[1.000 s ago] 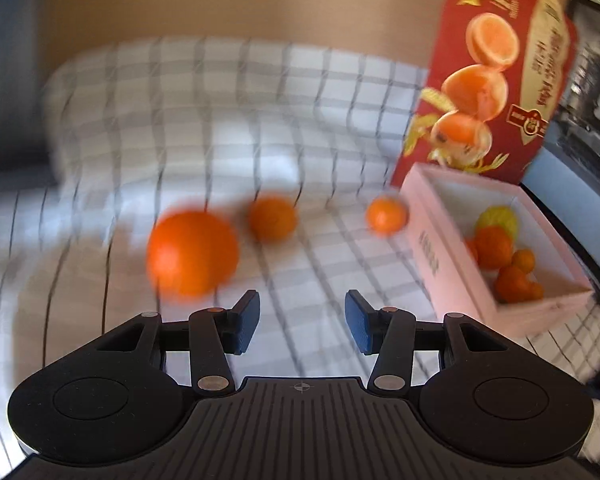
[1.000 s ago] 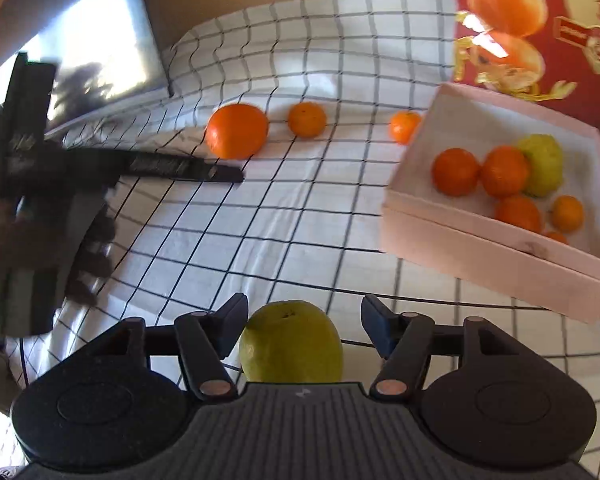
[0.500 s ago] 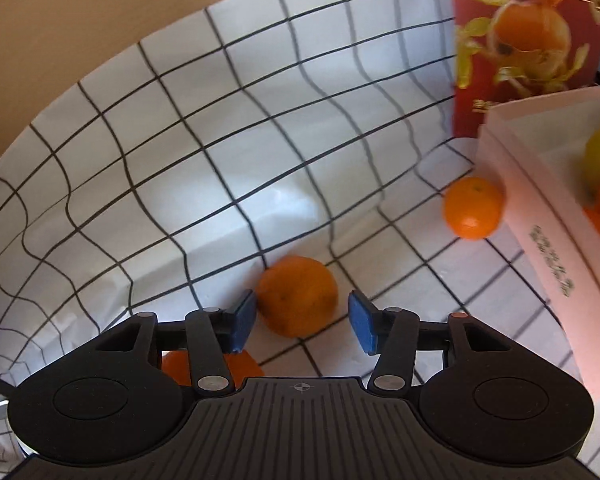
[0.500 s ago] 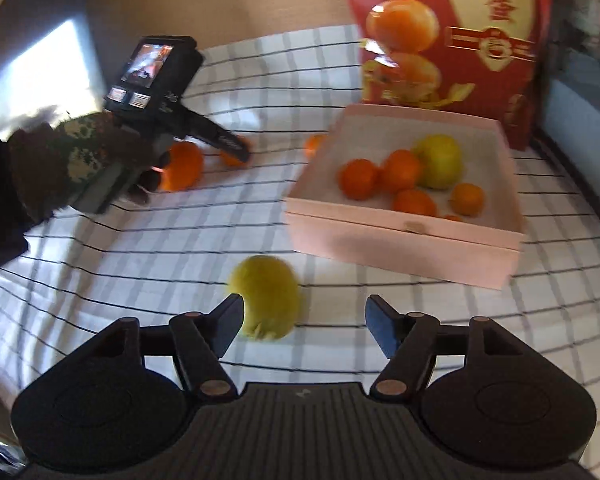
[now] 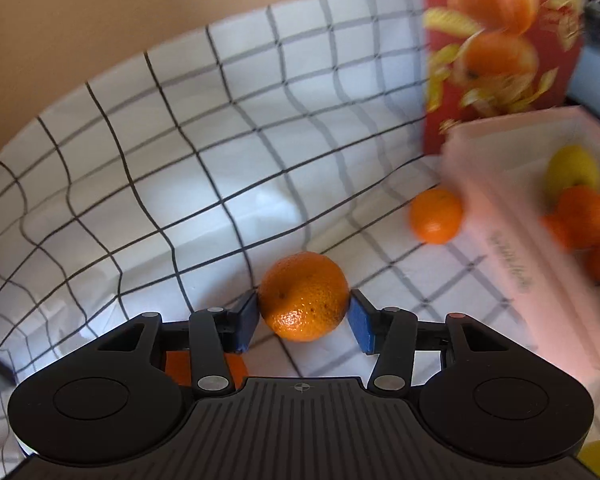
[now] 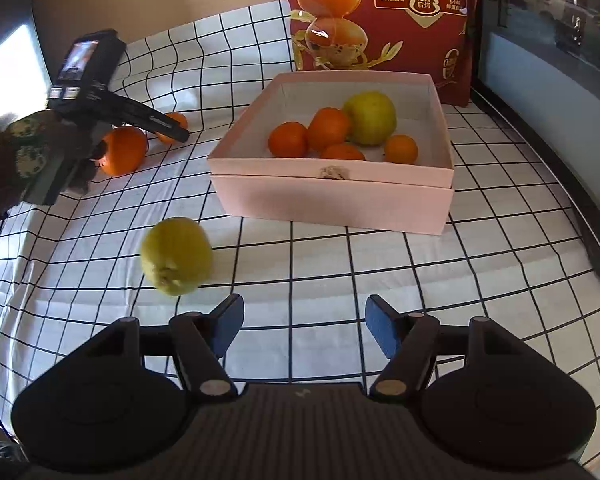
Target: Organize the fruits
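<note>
The left gripper [image 5: 303, 316] is angled down toward the checked cloth [image 5: 204, 168], and its blue pads [image 5: 247, 322] press both flanks of a mandarin [image 5: 303, 296], clamping it between them. The fruit is nearly round, so no long axis can be read; its dimpled stem end faces back toward the tool and slightly left. Under the left finger, a larger orange [image 5: 204, 366] shows partly through the linkage. Ahead and to the right lies a small mandarin [image 5: 436, 216], just beside the near wall of the pink box [image 5: 512, 248], which sits further right with oranges and a yellow-green fruit inside. A red printed bag [image 5: 500, 40] stands beyond the box.

From the right wrist view, the left gripper [image 6: 178, 130] reaches out from a camouflage-sleeved forearm at far left, low over the cloth.

The right gripper [image 6: 304, 320] is held level above the cloth with its jaws wide apart and nothing between them. A yellow-green fruit [image 6: 176, 256] lies ahead and left of its left finger, apart from it, its puckered end turned toward the tool.
</note>
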A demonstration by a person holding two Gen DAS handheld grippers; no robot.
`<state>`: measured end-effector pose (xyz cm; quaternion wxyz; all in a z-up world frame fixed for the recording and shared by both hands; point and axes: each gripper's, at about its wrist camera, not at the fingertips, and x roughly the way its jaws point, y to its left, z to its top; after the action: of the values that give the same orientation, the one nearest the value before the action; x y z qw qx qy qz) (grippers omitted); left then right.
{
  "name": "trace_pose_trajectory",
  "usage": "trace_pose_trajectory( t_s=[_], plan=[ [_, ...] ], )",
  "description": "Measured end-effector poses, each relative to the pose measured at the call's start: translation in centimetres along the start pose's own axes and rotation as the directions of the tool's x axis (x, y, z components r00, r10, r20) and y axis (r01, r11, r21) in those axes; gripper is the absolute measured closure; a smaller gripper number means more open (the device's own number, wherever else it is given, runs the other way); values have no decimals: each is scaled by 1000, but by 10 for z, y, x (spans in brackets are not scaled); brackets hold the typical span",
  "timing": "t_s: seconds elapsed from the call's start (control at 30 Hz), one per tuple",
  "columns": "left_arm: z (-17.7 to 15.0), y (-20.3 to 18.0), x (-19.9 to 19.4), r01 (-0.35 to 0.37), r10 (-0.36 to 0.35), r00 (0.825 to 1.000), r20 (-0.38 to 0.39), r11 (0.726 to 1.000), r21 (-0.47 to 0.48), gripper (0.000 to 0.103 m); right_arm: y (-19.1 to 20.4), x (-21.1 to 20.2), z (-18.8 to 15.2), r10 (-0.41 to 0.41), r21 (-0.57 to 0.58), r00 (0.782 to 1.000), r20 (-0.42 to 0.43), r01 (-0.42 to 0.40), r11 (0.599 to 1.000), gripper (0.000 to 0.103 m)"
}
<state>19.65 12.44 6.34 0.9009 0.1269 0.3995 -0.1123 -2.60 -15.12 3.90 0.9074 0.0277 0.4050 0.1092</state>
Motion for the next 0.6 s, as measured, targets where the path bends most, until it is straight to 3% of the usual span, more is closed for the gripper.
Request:
trace_pose_trajectory(
  t_s=[0.1, 0.23, 0.4, 0.6],
  plan=[
    [-15, -7, -39, 67, -64, 996, 60, 996, -61, 49, -2, 3, 0, 9, 9, 1000, 1, -9, 1000, 35],
    [-52, -18, -77, 120, -109, 991, 77, 980, -159, 49, 4, 8, 2, 24, -14, 1000, 2, -24, 1000, 35],
    [-110, -26, -107, 106, -100, 994, 35, 962, -253, 49, 23, 14, 6, 64, -77, 998, 11, -63, 995, 34],
    [-154, -26, -119, 86, -96, 995, -14, 940, -331, 49, 62, 20, 14, 135, -202, 991, 24, -127, 971, 27]
  ],
)
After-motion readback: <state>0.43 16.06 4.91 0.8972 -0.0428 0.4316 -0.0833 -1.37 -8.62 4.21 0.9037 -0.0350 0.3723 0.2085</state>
